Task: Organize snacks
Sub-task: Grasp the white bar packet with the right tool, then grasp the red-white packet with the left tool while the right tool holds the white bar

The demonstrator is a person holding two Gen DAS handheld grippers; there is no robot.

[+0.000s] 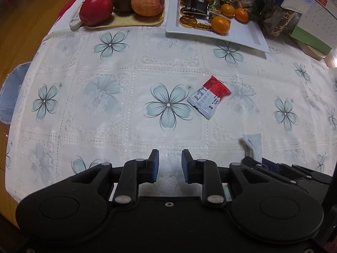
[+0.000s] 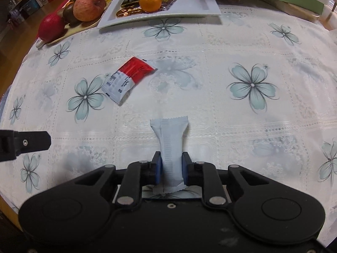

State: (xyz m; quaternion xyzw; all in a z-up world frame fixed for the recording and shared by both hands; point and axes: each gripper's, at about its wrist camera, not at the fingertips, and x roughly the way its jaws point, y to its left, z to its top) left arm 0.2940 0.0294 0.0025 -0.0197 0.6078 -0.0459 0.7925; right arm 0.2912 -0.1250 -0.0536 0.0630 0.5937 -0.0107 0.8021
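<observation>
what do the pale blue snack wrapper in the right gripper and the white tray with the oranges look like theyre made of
Pale blue wrapper: looks like thin matte plastic film, judging by its crimped zigzag ends and back seam, pinched narrow between the right gripper fingers.
White tray: probably glazed ceramic or hard plastic, smooth and glossy with a raised rim; the look leaves it open.

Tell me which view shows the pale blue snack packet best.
Right wrist view: the pale blue snack packet lies centred, pinched between the right tool. The left wrist view catches only its end, beyond the right tool.
</observation>
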